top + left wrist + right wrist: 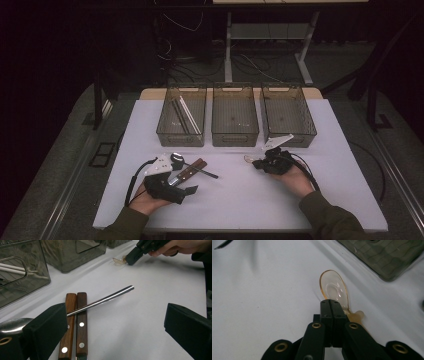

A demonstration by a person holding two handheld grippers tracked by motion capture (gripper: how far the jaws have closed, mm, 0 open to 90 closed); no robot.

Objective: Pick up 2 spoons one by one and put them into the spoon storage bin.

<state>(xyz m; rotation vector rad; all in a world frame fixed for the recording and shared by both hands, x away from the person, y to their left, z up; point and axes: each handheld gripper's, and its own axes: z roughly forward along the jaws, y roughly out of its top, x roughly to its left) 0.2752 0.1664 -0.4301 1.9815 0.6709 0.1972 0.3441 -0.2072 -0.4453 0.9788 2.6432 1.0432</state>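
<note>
The white table (240, 200) carries three smoked translucent bins in a row along its far edge. The left bin (181, 116) contains several long thin sticks, white and dark, lying lengthwise. The middle bin (235, 114) and the right bin (288, 114) look bare, though their dark walls hide fine detail.

Left tongs (186, 192): held in the person's left hand (147, 200) at the near left of the table. The jaws stand wide apart and grip nothing; in the left gripper view each black jaw sits at an opposite lower corner with bare table between them.

Just beyond the left tongs lie two knives with wooden handles (75, 325), side by side and touching, each handle carrying pale rivets. One handle is a lighter reddish brown, the other darker. A metal spoon (100, 301) rests across them: its bowl lies behind the left jaw, and its slim polished handle crosses over both wooden handles at a slant and ends free above the table.

Right tongs (257, 163): held in the person's right hand (295, 180) near the front of the right bin. The jaws are closed together. In the right gripper view they meet at the neck of a clear amber plastic spoon (334, 290), whose bowl faces up and lies on the table directly ahead of the jaw tips. A short stub of the spoon's handle shows to the right of the jaws. Whether the jaws pinch the spoon or merely rest over it cannot be told.
</note>
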